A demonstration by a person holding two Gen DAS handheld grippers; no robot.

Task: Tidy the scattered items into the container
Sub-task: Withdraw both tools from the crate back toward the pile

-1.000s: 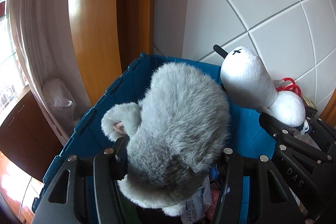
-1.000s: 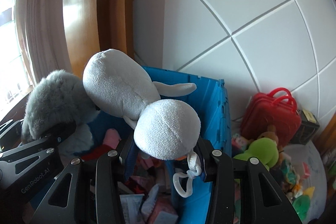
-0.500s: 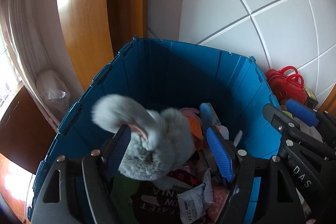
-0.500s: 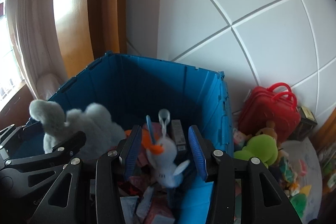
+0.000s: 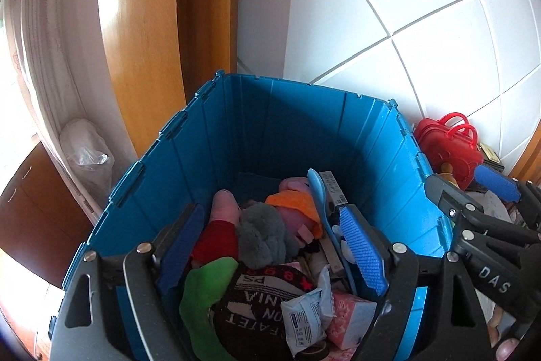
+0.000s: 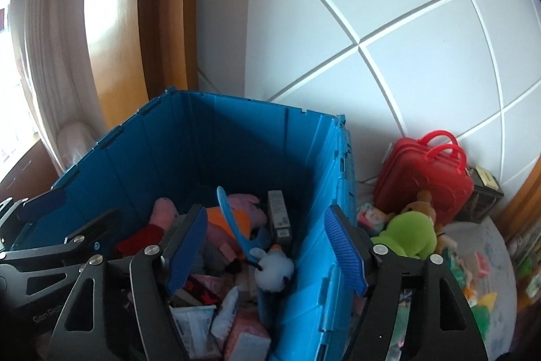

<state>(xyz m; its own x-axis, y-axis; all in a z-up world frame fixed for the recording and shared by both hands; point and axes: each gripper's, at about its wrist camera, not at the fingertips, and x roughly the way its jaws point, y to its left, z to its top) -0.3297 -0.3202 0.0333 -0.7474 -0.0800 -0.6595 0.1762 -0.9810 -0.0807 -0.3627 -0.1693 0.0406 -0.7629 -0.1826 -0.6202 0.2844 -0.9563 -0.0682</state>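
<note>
Against white panelled wall [image 5: 422, 22], open blue plastic crate [image 5: 304, 131] hides its floor under toys; left tongs [image 5: 274, 246] and right tongs [image 6: 267, 246] opening, empty.

"DAS" on right gripper [image 5: 490, 192]; "Gen Rob" on left gripper [image 6: 50, 212]; upside-down "PS" on dark cloth [image 5: 257, 296].

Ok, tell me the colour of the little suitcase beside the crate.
Red, handles included. The suitcase shows best in the right wrist view.

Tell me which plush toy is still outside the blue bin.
The green plush, on the floor right of the blue bin, leaning against the red toy suitcase. The grey plush and the white plush already lie inside.
</note>
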